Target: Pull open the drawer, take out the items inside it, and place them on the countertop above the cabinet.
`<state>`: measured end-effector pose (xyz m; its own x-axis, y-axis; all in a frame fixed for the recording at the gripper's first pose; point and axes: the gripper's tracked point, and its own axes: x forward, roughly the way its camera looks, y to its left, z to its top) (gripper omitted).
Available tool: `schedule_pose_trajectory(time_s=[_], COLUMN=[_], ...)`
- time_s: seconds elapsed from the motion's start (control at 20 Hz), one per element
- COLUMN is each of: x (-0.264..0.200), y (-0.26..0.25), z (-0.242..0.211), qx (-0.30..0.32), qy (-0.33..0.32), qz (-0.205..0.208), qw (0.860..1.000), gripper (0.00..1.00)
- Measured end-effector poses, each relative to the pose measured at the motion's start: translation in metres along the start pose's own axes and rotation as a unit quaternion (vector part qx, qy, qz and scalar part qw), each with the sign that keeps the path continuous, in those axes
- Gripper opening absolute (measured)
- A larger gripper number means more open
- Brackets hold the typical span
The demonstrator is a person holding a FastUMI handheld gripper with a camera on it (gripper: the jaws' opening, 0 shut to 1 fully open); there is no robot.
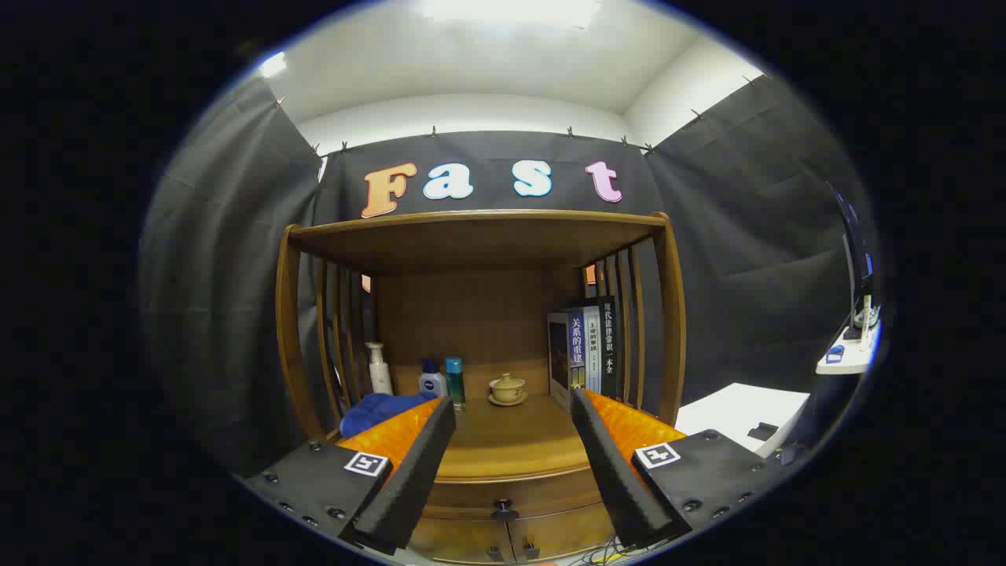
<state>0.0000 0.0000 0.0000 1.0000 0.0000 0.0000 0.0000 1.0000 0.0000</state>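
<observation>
Nearest us, our gripper (511,464) is spread wide and holds nothing, squared up to the cabinet as if to line up on the drawer knob (503,509) at 6 o'clock between the fingers. The drawer (515,494) looks closed, so its contents are hidden. Beyond lies the surface (511,440), then a blue cloth (377,410) at 10 o'clock, bottles (434,380), a lidded cup (508,388) and books (585,350) at 1 o'clock.

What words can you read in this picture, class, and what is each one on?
"关系的重建": spine of the blue book.
"现代法律常识一本全": spine of the black book.
White book between them: too small to read.
Bottles: print too small to read.
Gripper, fingers open over the drawer: square markers, no words.
</observation>
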Motion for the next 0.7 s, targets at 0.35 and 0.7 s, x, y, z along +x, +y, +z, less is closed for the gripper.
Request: schedule_pose_trajectory(time_s=[0.35, 0.7], x=[-0.001, -0.0019], y=[0.0033, 0.0018], z=[0.0008, 0.0006], qx=[-0.002, 0.001], qy=[0.002, 0.002], qz=[0.003, 0.001], qw=[1.0, 1.0], gripper=[0.98, 0.98])
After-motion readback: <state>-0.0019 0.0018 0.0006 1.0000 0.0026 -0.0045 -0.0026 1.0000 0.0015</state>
